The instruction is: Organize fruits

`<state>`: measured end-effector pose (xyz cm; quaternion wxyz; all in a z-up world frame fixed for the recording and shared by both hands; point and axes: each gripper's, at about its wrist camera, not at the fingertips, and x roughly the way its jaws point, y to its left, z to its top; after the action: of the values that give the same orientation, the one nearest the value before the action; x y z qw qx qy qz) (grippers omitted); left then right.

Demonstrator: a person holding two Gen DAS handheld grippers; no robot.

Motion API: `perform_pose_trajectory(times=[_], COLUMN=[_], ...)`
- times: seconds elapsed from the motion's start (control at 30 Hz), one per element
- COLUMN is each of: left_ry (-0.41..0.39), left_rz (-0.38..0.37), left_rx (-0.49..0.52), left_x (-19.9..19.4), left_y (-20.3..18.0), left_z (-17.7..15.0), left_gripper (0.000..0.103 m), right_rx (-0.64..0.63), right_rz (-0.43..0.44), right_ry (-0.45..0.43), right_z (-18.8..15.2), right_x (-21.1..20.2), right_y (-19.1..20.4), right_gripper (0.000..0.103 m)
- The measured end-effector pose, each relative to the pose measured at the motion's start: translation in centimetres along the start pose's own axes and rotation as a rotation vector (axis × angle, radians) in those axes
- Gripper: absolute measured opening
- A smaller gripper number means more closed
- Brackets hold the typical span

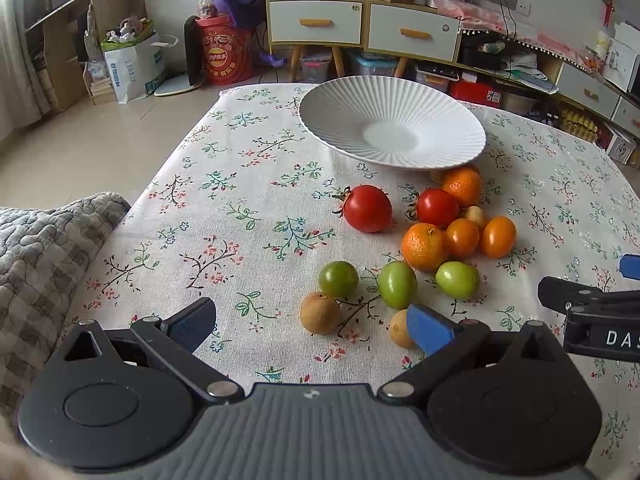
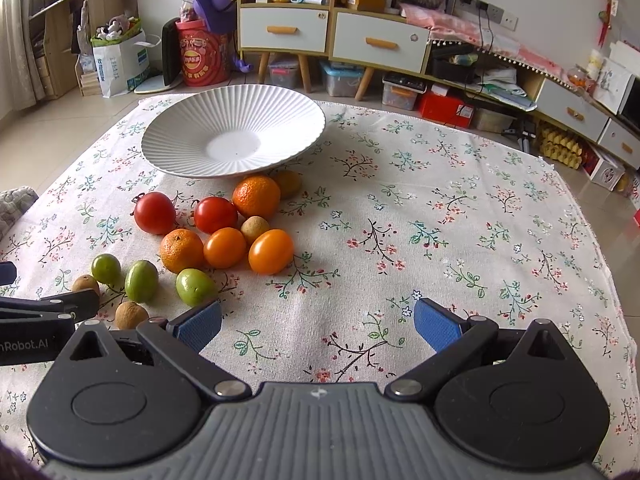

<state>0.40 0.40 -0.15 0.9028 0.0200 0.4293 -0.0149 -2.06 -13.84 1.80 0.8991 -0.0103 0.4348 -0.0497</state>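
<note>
Your left gripper (image 1: 311, 326) and right gripper (image 2: 317, 323) hover low over the worktop (image 2: 440, 216), fingers spread wide and empty. The fruits lie in a loose cluster on the cloth just in front of the white plate (image 2: 234, 136): tomatoes (image 1: 367, 208), oranges (image 1: 425, 246), green fruits (image 1: 397, 284) and small brown ones (image 1: 320, 313). The plate holds nothing.
</note>
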Motion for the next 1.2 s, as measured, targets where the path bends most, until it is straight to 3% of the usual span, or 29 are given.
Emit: perform_pose_trajectory(times=[1.2], left_ry=[-0.008], left_rz=[0.001], left_rx=[-0.003], left_x=[-0.15], left_y=[0.38], left_z=[0.09], left_gripper=[0.093], right_rx=[-0.019], right_rz=[0.024], right_ry=[-0.006], right_z=[0.4], right_x=[-0.6], right_y=[0.32], right_gripper=[0.102])
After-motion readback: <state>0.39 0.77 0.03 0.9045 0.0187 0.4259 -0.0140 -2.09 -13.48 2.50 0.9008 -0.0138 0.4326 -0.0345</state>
